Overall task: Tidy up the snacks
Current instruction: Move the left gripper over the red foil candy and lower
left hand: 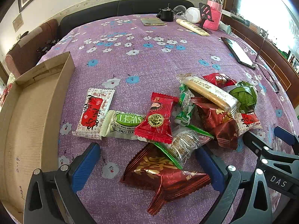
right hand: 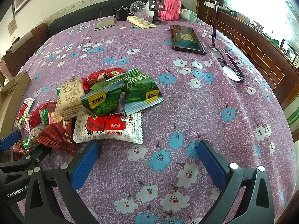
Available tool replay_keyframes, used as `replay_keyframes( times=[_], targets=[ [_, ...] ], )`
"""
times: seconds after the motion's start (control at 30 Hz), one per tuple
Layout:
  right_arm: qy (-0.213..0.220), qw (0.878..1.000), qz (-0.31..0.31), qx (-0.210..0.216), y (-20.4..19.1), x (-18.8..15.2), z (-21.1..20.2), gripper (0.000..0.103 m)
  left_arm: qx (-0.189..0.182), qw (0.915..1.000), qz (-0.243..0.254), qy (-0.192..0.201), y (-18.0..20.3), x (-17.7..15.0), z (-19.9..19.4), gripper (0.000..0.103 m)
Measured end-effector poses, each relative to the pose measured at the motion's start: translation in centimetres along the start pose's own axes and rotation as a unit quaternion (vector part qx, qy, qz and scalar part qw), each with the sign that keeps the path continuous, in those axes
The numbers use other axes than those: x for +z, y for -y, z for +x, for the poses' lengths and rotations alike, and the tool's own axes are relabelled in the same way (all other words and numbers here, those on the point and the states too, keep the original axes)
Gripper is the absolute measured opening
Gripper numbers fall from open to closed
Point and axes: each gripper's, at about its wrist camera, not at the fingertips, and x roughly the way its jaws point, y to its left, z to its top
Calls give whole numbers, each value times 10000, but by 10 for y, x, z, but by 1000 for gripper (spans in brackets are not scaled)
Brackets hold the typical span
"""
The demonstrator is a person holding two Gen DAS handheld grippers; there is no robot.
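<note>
Straddling a dark-red packet (left hand: 164,177) with fingers wide, the left gripper (left hand: 147,166) risks snagging the overlapping clear wrapper (left hand: 186,143), while the right gripper (right hand: 147,158), also wide, hovers empty beside the snacks (right hand: 104,108) on the tabletop (right hand: 186,112) near the box (left hand: 28,121).

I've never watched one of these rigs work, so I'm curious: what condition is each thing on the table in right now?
left gripper: open, dark red packet between its fingers, not clamped
right gripper: open, holding nothing
dark red packet: sealed, lying on the cloth
snack pile: loose, overlapping, unsorted
cardboard box: open, nothing seen inside
phone: flat, screen dark
glasses: unfolded, one arm upright
pink bottle: upright, capped
</note>
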Motion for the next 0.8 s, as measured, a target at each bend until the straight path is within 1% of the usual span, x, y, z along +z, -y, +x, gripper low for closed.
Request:
replay_keyframes(
  times=[0.27,0.4,0.5,0.53,0.6,0.67,0.73,0.77,0.8],
  targets=[
    [0,10000,1,-1,0,0,0,103,0,10000,0,1,0,0,0,103],
    [-5,9999,131,-106,-4,1,0,103,20,10000,-34,2,0,0,0,103],
    [1,9999,87,-51,-4,1,0,103,-82,9999,113,-46,-2,1,-3,103],
    [14,10000,85,31,-3,0,-1,103,-165,9997,151,-89,-5,0,-4,102],
    [92,9996,177,191,1,-2,-7,102,-462,9988,148,-89,-8,1,-9,102],
    [374,9975,307,510,8,-5,-17,97,-828,9965,145,-44,-11,-5,-17,102],
    [632,9943,384,764,13,-8,-27,96,-894,9957,245,1,-9,-11,-25,102],
    [702,9931,388,858,14,-9,-29,91,-883,9956,304,18,-7,-12,-28,102],
    [784,9919,394,918,14,-11,-32,84,-887,9955,341,17,-5,-13,-29,100]
  ],
)
